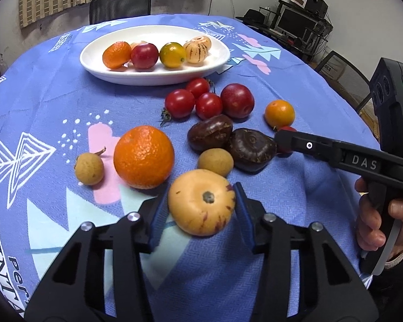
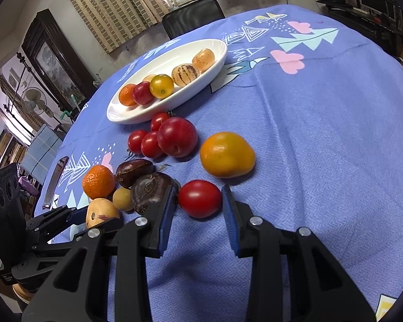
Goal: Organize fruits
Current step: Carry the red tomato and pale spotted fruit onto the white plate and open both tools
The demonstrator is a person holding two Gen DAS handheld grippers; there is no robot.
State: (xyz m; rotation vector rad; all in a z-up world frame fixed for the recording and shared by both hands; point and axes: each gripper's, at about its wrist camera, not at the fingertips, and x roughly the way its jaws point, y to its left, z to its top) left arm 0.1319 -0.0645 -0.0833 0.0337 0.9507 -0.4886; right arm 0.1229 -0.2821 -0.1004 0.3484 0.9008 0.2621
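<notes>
A yellow pepino melon (image 1: 201, 206) with purple streaks sits between the blue pads of my left gripper (image 1: 200, 191), which is shut on it. My right gripper (image 2: 198, 187) stands open astride a red tomato (image 2: 200, 198) on the cloth, with a thin gap on each side. A white oval plate (image 1: 153, 79) at the back holds several small fruits. An orange (image 1: 143, 157), two longans (image 1: 89, 168), two dark chestnuts (image 1: 209, 132), a red plum (image 1: 237, 100), three cherry tomatoes (image 1: 180, 103) and a yellow-orange fruit (image 1: 279, 114) lie loose.
A blue patterned tablecloth (image 2: 322, 147) covers the round table, with bare cloth to the right. A hand (image 1: 373, 222) holds the right gripper's handle. A black chair (image 1: 121, 5) stands behind the plate, with shelves at the far right.
</notes>
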